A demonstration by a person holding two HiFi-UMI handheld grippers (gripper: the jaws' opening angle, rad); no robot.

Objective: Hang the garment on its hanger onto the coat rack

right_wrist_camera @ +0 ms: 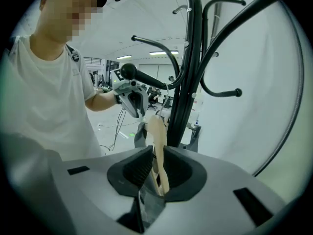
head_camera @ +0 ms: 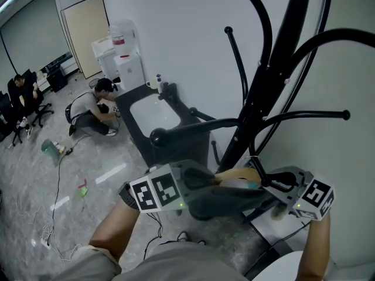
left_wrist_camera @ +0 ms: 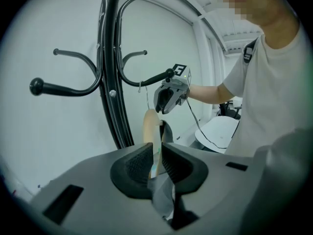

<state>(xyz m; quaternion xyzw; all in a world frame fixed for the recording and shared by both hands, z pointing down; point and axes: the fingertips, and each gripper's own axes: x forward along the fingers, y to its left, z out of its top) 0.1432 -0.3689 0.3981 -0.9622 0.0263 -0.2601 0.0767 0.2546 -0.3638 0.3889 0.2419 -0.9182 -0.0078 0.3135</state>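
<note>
Two grippers, one wooden hanger point(right_wrist_camera: 157, 131). The left gripper point(left_wrist_camera: 156, 161) is clamped on its left end, grey cloth pinched in too. The right gripper point(right_wrist_camera: 155, 173) is clamped on its right end. One garment point(head_camera: 228, 199) sags between them, just in front of the single black coat rack point(head_camera: 270, 95).

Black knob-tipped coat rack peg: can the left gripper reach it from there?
Probably yes: the left gripper, shut on the pale wooden hanger, sits just below that peg, with open air between.
</note>
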